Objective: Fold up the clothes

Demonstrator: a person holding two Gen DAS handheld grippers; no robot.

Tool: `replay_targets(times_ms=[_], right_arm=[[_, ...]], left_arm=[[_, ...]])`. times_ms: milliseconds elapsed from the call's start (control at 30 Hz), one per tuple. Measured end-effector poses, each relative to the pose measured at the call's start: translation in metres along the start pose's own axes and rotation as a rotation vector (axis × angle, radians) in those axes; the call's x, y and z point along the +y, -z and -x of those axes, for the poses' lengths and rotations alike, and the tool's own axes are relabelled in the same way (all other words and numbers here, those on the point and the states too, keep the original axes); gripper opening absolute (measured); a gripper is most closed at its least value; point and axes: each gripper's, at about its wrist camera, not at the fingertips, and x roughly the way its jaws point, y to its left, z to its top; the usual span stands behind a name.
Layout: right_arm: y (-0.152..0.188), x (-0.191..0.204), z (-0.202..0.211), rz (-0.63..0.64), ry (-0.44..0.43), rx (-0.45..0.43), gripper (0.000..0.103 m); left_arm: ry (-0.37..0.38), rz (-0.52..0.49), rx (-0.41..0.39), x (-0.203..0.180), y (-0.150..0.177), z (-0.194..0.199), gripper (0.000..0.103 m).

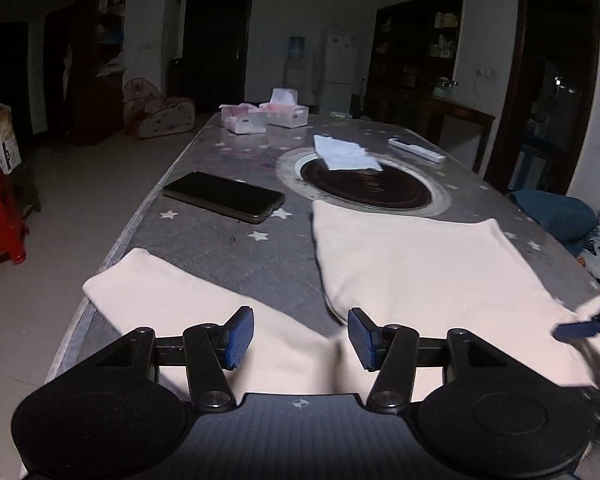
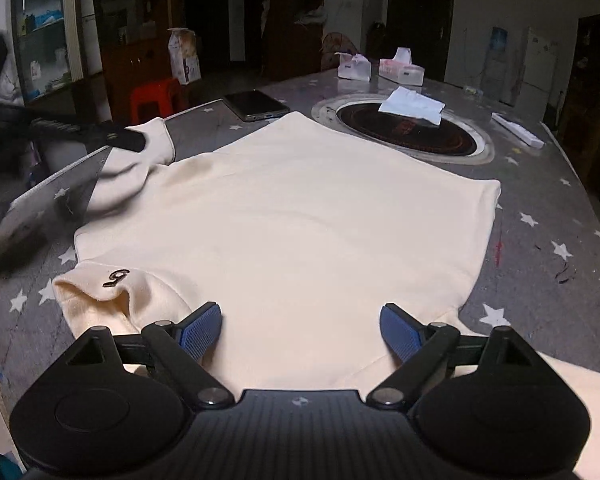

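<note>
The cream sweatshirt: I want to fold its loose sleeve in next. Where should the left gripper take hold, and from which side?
Probably the sleeve's cuff end of the sweatshirt. It lies flat, angled away from the body toward the table edge. Bring the open left gripper from that outer side, pinching top and underside.

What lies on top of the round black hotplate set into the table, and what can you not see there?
A crumpled white tissue rests on the hotplate's far edge. The cream sweatshirt reaches only to its metal rim. Whatever lies beneath the tissue is covered.
</note>
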Motion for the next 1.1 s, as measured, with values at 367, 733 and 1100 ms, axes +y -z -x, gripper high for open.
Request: replay_targets(times_ms=[367,733,1100], right_arm=[[0.006,0.001,-0.004,0.009,0.002,0.021,0.095],[0.006,-0.001,-0.004,0.016,-0.006,0.019,0.096],[0.005,0.000,-0.003,0.020,-0.003,0.022,0.096]], left_arm=[[0.021,-0.106,0.045,-0.022,0.009,-0.030,0.053],[-0.056,-0.126,0.054,-0.023,0.004,-0.034,0.054],[-0.106,-0.112,0.079,-0.019,0.001,-0.050,0.055]])
